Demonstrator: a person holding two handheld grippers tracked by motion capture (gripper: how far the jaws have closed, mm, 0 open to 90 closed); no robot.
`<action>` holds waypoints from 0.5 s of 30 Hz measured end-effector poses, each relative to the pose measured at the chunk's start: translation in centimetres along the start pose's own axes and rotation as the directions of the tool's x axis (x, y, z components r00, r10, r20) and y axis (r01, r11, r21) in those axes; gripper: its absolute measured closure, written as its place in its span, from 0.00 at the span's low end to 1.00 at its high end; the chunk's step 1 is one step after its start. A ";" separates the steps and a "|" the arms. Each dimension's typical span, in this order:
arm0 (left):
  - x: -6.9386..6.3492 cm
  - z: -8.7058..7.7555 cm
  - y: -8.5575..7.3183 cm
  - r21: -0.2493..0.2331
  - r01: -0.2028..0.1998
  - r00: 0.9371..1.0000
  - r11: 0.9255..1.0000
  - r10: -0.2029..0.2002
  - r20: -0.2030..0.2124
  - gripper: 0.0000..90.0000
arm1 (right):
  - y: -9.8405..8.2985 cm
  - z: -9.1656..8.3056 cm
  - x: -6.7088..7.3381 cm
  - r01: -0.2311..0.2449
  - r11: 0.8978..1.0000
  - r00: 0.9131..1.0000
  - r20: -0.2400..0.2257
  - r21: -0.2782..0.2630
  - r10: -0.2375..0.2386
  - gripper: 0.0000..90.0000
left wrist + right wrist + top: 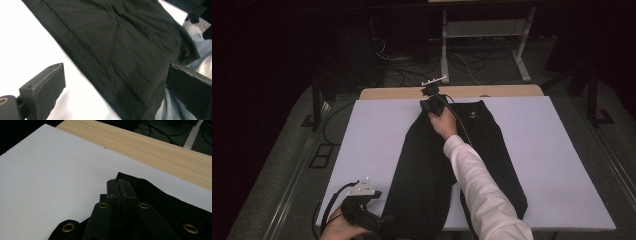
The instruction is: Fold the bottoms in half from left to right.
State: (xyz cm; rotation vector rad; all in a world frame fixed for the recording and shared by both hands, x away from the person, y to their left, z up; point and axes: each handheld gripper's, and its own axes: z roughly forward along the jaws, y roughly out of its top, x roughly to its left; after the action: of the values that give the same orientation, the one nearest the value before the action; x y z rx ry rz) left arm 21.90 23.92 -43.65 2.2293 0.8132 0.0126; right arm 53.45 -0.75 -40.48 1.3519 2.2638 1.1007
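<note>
A long black garment (422, 165) lies lengthwise down the middle of a white sheet (562, 165). At its far end my right gripper (430, 105) rests low on the cloth, held by a hand in a white sleeve. In the right gripper view the right gripper (120, 182) has its jaws pressed together at the corner of the black garment (160, 197), pinching the fabric. At the near left end my left gripper (382, 220) reaches the hem. In the left gripper view the left gripper (115, 72) is open, with the black garment (125, 37) lying between the wide-apart jaws and untouched by the pads.
The sheet covers a wooden table whose bare far edge (392, 93) shows behind the garment. A white metal frame (444, 50) and loose cables stand on the dark floor beyond. Blue denim (175, 107) of the person's leg shows under the near hem.
</note>
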 end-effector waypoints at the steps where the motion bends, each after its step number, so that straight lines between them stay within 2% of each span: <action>1: 0.0 -0.1 -0.1 0.002 -0.001 1.000 1.000 0.001 0.004 0.03 | 0.0 0.0 0.0 -0.003 1.000 1.000 -0.003 0.000 0.003 0.97; 6: 0.3 -0.3 -0.5 -0.013 0.014 1.000 1.000 -0.013 0.017 0.06 | 0.0 0.0 0.1 -0.001 1.000 1.000 -0.004 -0.001 0.001 0.97; 12: 0.4 -0.4 -0.6 0.000 0.001 0.999 1.000 -0.001 0.036 0.15 | -0.1 0.1 0.1 -0.005 1.000 1.000 -0.004 0.001 0.005 0.97; 15: 0.4 -0.4 -0.6 0.011 -0.004 0.999 1.000 0.004 0.039 0.16 | -0.1 0.1 0.2 -0.001 1.000 1.000 -0.004 -0.001 0.001 0.97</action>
State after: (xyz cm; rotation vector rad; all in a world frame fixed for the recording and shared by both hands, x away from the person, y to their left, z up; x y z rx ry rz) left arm 21.81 24.72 -43.89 2.2343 0.7894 -0.0335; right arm 53.37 -0.56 -40.59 1.3518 2.2651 1.1057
